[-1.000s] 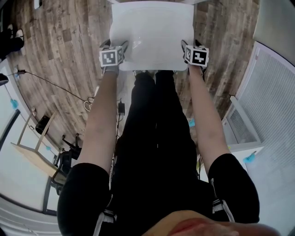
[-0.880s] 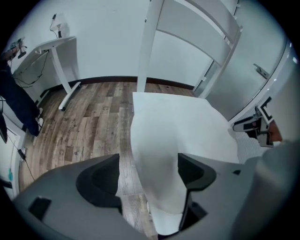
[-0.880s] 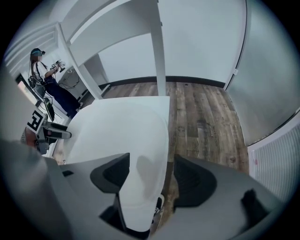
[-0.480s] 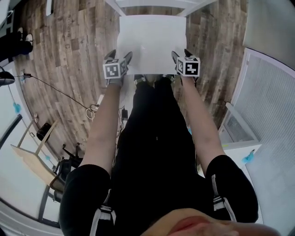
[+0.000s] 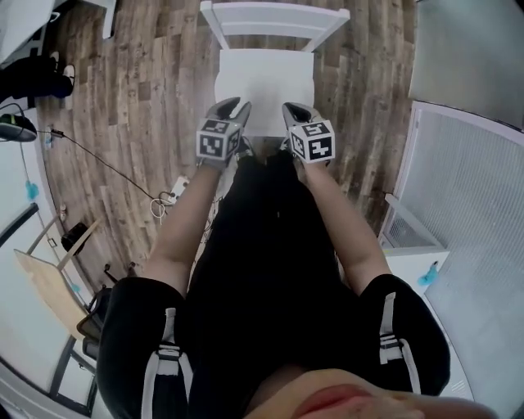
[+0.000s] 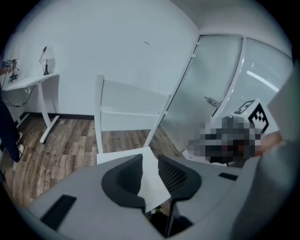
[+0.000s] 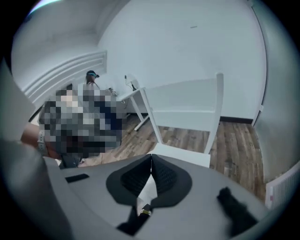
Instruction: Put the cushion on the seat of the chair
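Item: white square cushion (image 5: 266, 82), lying flat on the seat of a white slat-backed chair (image 5: 274, 16); chair stands on a brown wood-plank floor (image 5: 147, 98).
Left claw (image 5: 232, 107): above the seat's front edge, apart from the cushion; jaws just closing, narrow gap, nothing between.
Right claw (image 5: 295, 111): beside it, jaw tips together, empty.
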Demonstrator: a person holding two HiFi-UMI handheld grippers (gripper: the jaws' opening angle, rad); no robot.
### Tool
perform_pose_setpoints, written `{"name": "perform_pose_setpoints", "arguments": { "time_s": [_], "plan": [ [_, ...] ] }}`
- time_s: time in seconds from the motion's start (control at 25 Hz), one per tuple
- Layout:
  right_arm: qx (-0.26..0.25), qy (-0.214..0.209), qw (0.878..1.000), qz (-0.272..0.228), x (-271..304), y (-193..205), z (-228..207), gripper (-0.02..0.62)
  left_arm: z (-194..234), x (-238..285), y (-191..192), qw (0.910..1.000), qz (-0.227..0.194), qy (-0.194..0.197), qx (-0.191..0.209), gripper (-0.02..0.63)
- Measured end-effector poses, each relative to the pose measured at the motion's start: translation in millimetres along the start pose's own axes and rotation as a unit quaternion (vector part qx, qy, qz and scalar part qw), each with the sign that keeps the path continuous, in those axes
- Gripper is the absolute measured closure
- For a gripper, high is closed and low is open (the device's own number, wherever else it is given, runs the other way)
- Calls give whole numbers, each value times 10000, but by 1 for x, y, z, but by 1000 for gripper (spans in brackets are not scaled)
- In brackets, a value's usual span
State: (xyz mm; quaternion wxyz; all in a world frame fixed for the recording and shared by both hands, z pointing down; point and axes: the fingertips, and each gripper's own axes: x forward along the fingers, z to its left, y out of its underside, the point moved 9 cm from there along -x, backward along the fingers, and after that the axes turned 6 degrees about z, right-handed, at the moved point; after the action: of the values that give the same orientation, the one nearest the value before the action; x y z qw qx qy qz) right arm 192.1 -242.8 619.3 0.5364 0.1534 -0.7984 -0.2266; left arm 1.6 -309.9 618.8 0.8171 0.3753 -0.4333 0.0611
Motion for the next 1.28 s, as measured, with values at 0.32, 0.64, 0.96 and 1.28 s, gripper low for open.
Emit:
{"name": "perform_pose_setpoints", "arguments": {
  "time_s": [0.32, 0.64, 0.96, 1.28],
  "plan": [
    [-549, -466, 9912, -1111, -118, -45, 42, 580, -76, -92, -67, 9929, -972, 560, 385, 594],
    [-1556, -738, 9537, -2464, -241, -93, 87, 580, -136, -194, -115, 9672, -2090, 834, 1177, 595],
    [-2430, -714, 9113, -3246, -315, -137, 122, 580, -180, -267, -159, 9348, -2984, 892, 1708, 595],
    [-2457, -633, 9017, -3502, -335, -148, 126, 580, -192, -291, -170, 9177, -3281, 697, 2128, 594]
  ]
}}
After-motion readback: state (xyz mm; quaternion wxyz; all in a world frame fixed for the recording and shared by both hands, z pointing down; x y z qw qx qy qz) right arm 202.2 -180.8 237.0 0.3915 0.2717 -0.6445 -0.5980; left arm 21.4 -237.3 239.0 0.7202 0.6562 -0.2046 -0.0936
